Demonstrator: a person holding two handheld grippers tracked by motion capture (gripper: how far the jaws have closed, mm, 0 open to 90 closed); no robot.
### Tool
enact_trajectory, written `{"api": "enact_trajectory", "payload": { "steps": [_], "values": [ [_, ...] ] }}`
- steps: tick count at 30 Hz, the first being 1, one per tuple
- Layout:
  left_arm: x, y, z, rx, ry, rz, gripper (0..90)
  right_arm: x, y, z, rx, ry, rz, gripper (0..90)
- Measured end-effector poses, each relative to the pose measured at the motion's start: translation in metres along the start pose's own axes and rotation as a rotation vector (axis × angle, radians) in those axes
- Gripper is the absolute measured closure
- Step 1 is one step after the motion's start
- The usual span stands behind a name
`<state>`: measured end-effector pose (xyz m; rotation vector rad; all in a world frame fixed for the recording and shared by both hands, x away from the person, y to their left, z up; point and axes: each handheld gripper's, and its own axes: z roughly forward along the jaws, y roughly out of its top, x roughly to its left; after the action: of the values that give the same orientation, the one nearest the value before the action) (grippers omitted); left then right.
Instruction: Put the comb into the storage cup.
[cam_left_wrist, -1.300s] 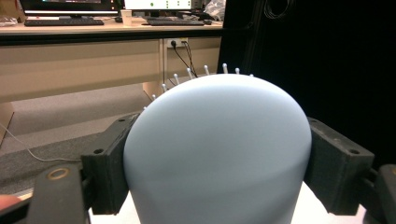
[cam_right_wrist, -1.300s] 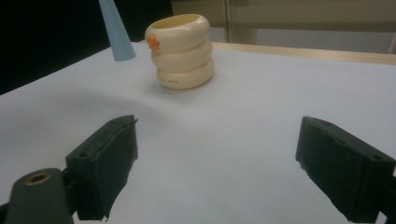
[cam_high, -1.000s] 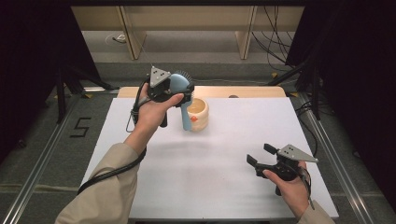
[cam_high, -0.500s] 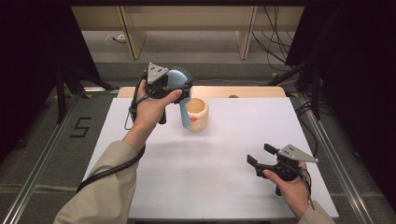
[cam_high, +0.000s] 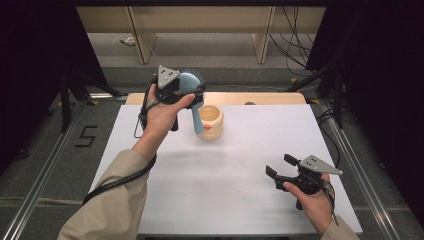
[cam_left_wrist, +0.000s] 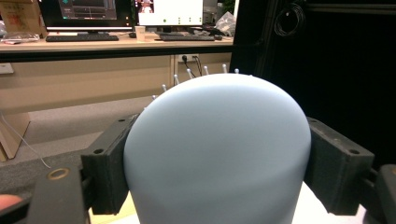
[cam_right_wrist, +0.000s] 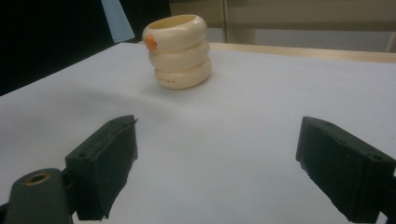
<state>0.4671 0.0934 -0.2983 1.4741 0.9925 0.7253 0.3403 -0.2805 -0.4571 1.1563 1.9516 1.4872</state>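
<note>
My left gripper (cam_high: 184, 91) is shut on the round head of a light-blue hairbrush (cam_high: 193, 102), raised over the far part of the white table (cam_high: 240, 200). The brush's handle hangs down just left of a cream ribbed cup (cam_high: 212, 122) with an orange mark. In the left gripper view both pads (cam_left_wrist: 108, 163) press on the brush head (cam_left_wrist: 219, 149), and white bristle tips stick up behind it. My right gripper (cam_high: 279, 165) rests low at the front right, open and with nothing in it. In the right gripper view the cup (cam_right_wrist: 180, 51) stands ahead of its spread jaws, and the brush handle (cam_right_wrist: 114, 21) shows at the top left.
The table's wooden far edge (cam_high: 260, 97) lies behind the cup. Metal rails (cam_high: 45, 165) run along the floor on both sides, and cables (cam_high: 295, 30) hang at the back right. White tabletop (cam_right_wrist: 261, 102) stretches between my right gripper and the cup.
</note>
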Motion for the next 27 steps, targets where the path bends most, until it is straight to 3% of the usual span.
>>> {"api": "enact_trajectory", "payload": {
  "steps": [27],
  "values": [
    [-0.0010, 0.0072, 0.0018, -0.031, 0.012, 0.013, 19.7, -0.0004, -0.0008, -0.0007, -0.003, 0.001, 0.002, 13.3]
  ]
}}
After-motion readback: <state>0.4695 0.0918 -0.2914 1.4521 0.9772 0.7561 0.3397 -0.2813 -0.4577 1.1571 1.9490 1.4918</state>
